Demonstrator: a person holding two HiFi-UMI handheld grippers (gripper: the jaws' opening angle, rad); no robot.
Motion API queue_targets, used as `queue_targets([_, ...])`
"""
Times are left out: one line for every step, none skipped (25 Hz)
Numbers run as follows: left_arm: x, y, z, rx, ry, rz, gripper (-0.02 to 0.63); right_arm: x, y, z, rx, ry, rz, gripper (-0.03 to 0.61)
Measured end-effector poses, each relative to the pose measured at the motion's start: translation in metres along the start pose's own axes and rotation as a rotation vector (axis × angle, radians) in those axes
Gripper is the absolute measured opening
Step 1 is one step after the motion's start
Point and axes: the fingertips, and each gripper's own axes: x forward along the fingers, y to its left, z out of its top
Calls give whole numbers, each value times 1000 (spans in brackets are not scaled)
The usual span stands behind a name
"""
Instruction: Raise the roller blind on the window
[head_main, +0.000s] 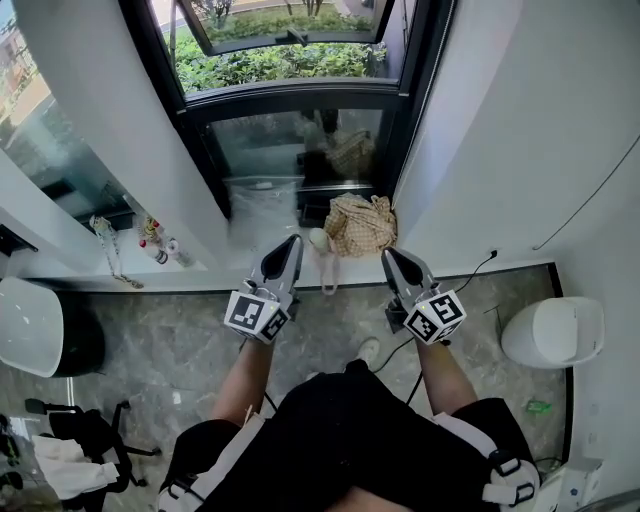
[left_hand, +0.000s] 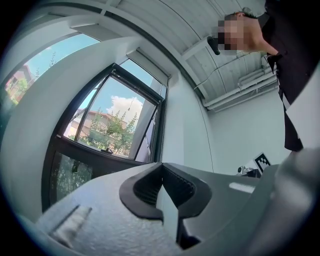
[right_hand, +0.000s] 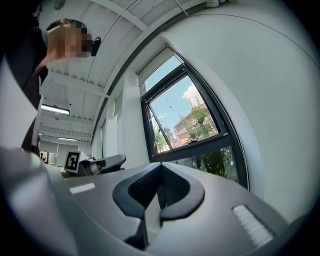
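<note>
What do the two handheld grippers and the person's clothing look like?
Both the left gripper and the right gripper have grey bodies that taper to a point, with ribbed black pads. Each carries a white cube printed with black square markers. The person wears black clothing.

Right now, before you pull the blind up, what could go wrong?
1. The left gripper and right gripper are both shut with nothing between their jaws, so nothing is gripped yet, and a grab could miss.
2. The woven bag sits under the window just ahead of their tips and might get knocked.
3. A black cable trails across the floor near the person's shoe, so a step forward could snag it.
</note>
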Motion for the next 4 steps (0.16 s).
queue_targets([-2, 1, -1, 0, 3, -1, -5, 0, 1, -1, 4, -2, -4, -3])
queue_targets([-4, 2, -1, 0, 5, -2, -5, 1, 2, -3, 8, -2, -7, -3])
queue_targets([-6, 3, -2, -1, 7, -2, -5, 1, 3, -4, 10, -2, -11, -3])
queue_targets([-9, 4, -2, -2, 8, -2, -5, 2, 4, -6, 13, -3, -15, -3])
